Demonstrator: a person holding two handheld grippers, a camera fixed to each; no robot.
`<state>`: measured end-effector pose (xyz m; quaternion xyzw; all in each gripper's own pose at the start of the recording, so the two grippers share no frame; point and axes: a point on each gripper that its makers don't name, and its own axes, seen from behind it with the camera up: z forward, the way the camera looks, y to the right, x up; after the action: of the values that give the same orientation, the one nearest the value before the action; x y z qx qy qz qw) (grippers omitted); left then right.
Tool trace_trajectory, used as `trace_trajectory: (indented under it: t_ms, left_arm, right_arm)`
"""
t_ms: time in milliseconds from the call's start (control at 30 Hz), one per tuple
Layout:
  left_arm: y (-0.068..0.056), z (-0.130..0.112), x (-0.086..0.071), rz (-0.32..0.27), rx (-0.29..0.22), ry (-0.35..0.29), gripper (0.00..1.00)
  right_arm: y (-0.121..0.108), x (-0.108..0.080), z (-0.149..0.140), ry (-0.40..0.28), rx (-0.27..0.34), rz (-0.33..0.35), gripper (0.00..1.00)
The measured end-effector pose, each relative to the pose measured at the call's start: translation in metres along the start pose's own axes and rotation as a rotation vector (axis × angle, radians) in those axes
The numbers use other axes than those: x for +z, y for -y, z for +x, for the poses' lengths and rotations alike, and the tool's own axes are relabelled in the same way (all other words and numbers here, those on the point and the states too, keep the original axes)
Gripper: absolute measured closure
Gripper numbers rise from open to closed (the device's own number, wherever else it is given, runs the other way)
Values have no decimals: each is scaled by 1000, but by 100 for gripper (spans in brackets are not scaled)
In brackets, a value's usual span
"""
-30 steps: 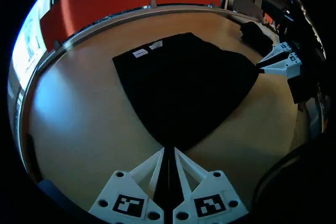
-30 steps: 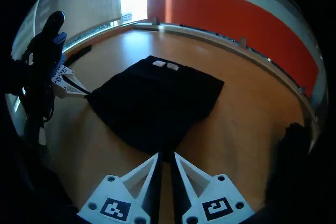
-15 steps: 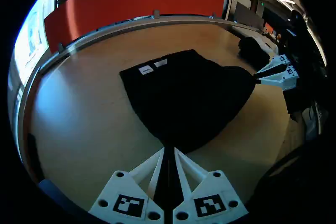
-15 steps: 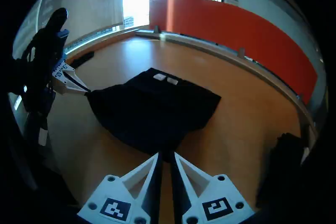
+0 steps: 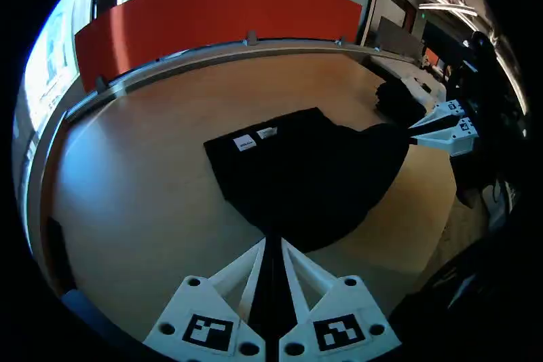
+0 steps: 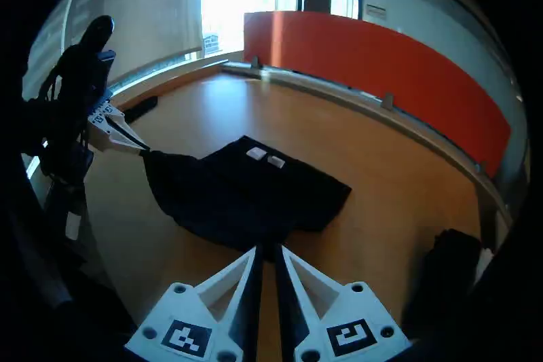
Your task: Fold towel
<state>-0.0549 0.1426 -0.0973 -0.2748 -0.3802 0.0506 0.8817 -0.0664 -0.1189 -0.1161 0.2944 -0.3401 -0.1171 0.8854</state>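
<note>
So, this is the fold itself in progress, I'd say. The left gripper (image 5: 271,245) has its fingers pinched together on one near corner of the black towel (image 5: 305,172). The right gripper (image 6: 268,252) is clamped on the other near corner the same way. In each view you can see the other gripper off to the side with cloth drawn to a point at its tips.

The near edge hangs lifted between the two of them. The far part of the towel lies flat on the wooden tabletop (image 5: 136,178), roughly mid-table.

The two little white tags (image 6: 266,157) sit by the far edge, which points toward the orange partition (image 5: 217,12). The lifted edge faces the person.

Long axis: it looks like it runs side to side, gripper to gripper, parallel to the held edge (fisheye warps things, so I wouldn't swear to it).

Next move, as I read it: carry both corners forward together, at the same height and spacing so the edge stays taut. Lay them down on the far corners near the tags, then let go. If one side leads, the fold ends up crooked.
</note>
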Motion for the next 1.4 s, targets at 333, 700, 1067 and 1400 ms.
trace_trajectory:
  t_ms: [333,700,1067,1400]
  left_arm:
    - [-9,-2,-25,-24,-39,6,100]
    - [-14,-4,-31,-43,-70,11,100]
    - [-1,19,-12,-35,-82,-23,100]
    - [28,50,24,-19,-93,-49,100]
  right_arm:
    - [8,-18,0,16,24,14,88]
    - [12,-26,-8,36,45,17,88]
    - [-11,-8,7,42,45,-4,88]
    - [-45,31,14,80,83,-26,88]
